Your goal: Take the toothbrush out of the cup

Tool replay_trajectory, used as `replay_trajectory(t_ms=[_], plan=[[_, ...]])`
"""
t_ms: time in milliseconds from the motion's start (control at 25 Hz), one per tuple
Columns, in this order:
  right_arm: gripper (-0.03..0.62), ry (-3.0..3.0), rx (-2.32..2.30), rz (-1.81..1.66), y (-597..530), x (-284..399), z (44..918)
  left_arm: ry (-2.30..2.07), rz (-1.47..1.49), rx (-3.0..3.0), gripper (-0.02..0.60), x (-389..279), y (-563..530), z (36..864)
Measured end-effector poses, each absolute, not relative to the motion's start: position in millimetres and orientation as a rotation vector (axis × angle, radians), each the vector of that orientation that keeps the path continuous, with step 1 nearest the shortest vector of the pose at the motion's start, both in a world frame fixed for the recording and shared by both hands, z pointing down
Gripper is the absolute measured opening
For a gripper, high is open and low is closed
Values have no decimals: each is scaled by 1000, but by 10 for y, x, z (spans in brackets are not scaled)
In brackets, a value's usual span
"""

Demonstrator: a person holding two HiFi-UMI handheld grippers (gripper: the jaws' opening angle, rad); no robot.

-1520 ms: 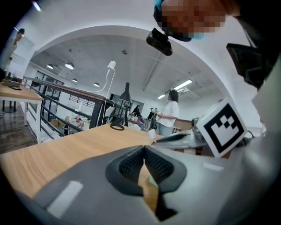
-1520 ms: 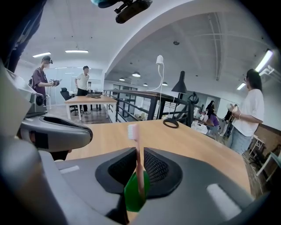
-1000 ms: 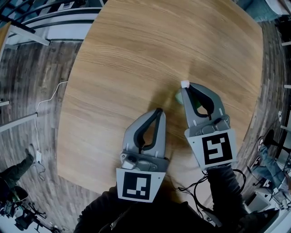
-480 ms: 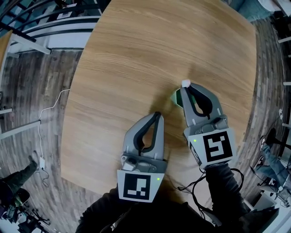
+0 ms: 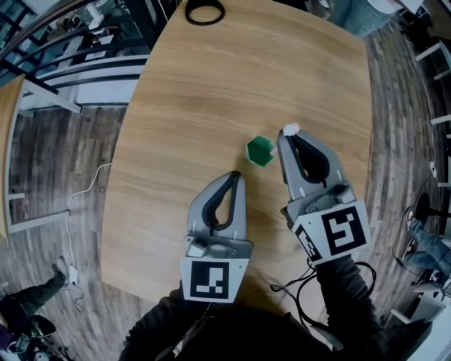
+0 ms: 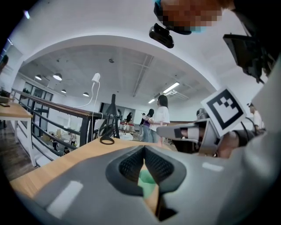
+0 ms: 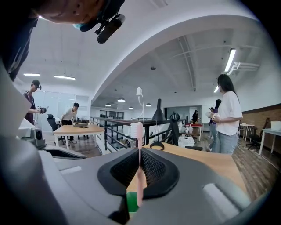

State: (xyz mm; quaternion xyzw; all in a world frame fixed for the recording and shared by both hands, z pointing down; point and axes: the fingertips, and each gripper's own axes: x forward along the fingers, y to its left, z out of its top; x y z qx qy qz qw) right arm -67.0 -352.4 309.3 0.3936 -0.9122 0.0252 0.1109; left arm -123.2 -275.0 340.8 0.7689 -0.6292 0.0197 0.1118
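Reading left gripper as clenched on nothing, short of the cup. Seeing right gripper pinched on the pink toothbrush, held upright. Looks clear of the green cup, standing on the table just beside the jaws. Calling extraction done or nearly; possibly left: setting it down. Ignoring black ring at far edge.
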Motion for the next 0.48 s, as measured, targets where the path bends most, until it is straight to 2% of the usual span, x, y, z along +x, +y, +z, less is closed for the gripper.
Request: replay_trajectory(t_ms=[480], plan=[[11,-2812,1280,-62,-2861,-162,2051,-1864,13,2392,8,-807,-2325,2749]])
